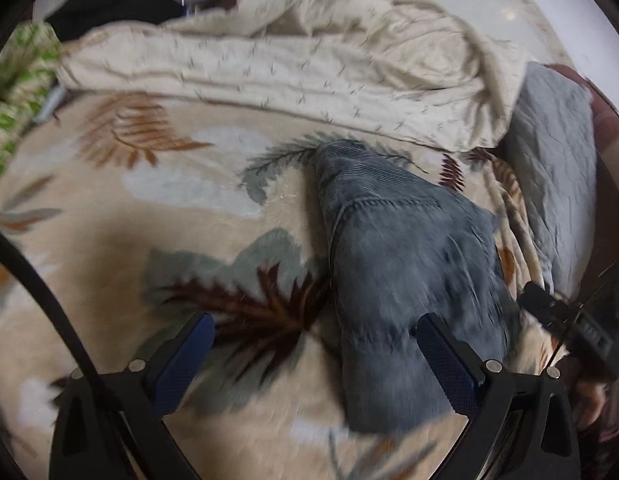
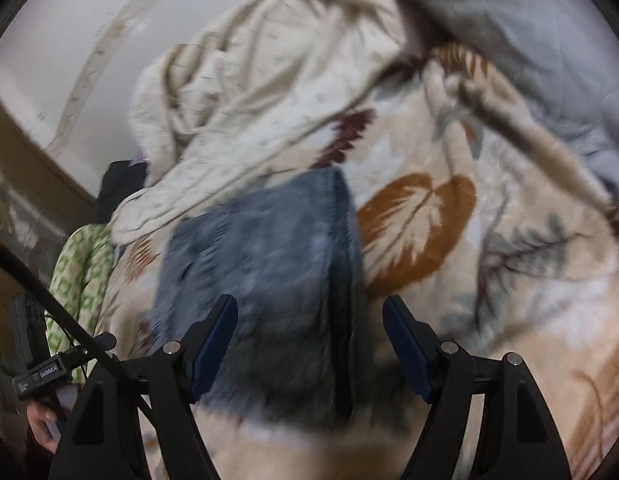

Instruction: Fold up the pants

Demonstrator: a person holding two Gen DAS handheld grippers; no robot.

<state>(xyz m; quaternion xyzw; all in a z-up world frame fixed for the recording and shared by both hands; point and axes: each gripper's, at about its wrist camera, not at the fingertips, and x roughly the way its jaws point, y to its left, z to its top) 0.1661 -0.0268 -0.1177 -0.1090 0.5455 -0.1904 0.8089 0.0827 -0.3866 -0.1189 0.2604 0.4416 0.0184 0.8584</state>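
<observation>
Denim jeans (image 1: 405,264) lie folded on the leaf-print blanket (image 1: 181,208). My left gripper (image 1: 315,352) and right gripper (image 2: 309,336) both hover wide open, holding nothing.

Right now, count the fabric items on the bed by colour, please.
Blue denim pants: 1
Leaf-print blanket: 1
Cream quilt: 1
Grey pillow: 1
Green patterned cloth: 1
Black garment: 1
Total: 6
</observation>
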